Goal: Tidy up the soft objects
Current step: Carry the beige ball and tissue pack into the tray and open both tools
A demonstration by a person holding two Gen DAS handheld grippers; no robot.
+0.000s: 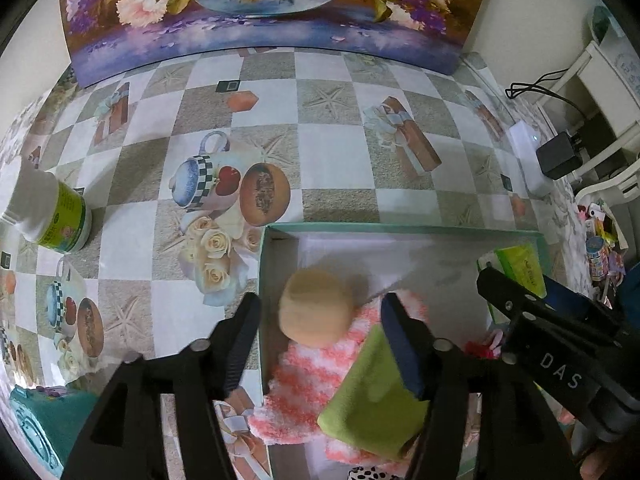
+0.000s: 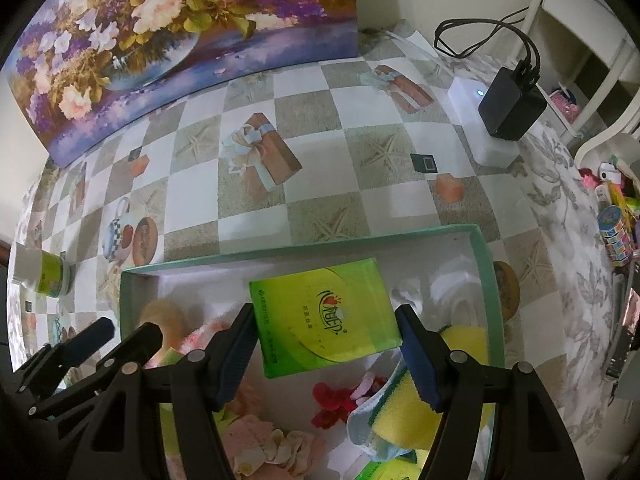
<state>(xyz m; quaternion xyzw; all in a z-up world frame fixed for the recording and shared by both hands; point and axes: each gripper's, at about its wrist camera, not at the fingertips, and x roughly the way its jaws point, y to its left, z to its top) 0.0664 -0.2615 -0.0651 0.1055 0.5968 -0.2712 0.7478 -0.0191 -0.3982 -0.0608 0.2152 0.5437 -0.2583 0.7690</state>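
Note:
A teal box (image 1: 400,227) stands on the patterned tablecloth and holds soft things. My left gripper (image 1: 320,298) hangs open over its left end. A blurred tan ball (image 1: 316,308) lies between the fingers and touches neither pad. Below it are a pink-and-white fluffy cloth (image 1: 316,376) and a green cloth (image 1: 372,396). My right gripper (image 2: 325,308) is shut on a green tissue pack (image 2: 324,320) above the box (image 2: 280,254). Under it lie a yellow sponge (image 2: 404,420), a red flower piece (image 2: 332,400) and pink fabric (image 2: 272,448).
A white jar with a green label (image 1: 60,216) stands at the left. A flower painting (image 1: 260,20) leans on the back wall. A white hub with a black adapter (image 2: 512,104) sits at the back right. Toys (image 2: 616,236) crowd the right edge.

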